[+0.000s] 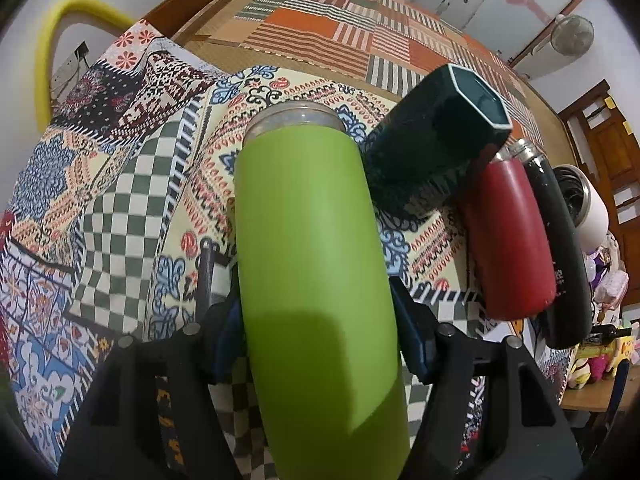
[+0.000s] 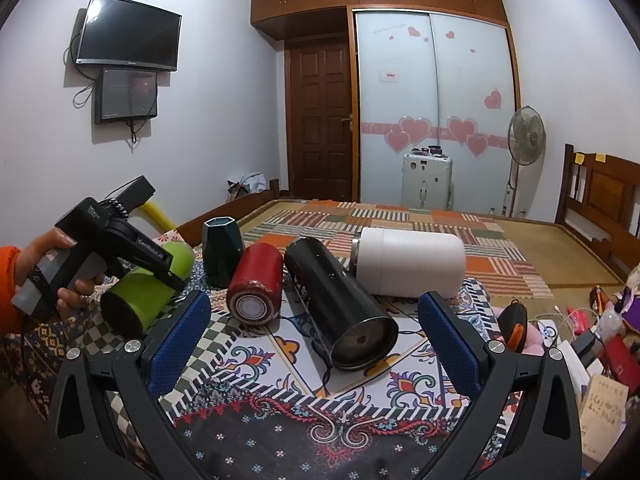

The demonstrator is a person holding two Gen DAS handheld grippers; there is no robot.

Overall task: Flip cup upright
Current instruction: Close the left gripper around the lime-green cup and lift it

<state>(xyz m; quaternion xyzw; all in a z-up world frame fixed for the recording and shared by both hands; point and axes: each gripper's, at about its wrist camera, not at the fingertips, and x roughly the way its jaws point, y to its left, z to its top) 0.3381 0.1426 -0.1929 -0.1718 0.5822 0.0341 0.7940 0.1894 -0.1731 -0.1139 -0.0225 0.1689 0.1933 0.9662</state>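
Observation:
My left gripper (image 1: pixel 318 320) is shut on a lime green cup (image 1: pixel 312 248) and holds it tilted above the patterned cloth, its clear rim pointing away from the camera. In the right wrist view the green cup (image 2: pixel 136 296) shows at the left under the hand-held left gripper (image 2: pixel 120 240), its dark base toward me. My right gripper (image 2: pixel 314 344) is open and empty, low over the cloth, with the black cup (image 2: pixel 340 304) lying between its blue pads (image 2: pixel 180 344).
A dark green hexagonal cup (image 2: pixel 222 250) stands upright. A red cup (image 2: pixel 256 284), the black cup and a white cup (image 2: pixel 408 262) lie on their sides on the patterned cloth (image 2: pixel 280 412). Clutter (image 2: pixel 592 340) sits at the right. A striped mat (image 2: pixel 400 224) lies beyond.

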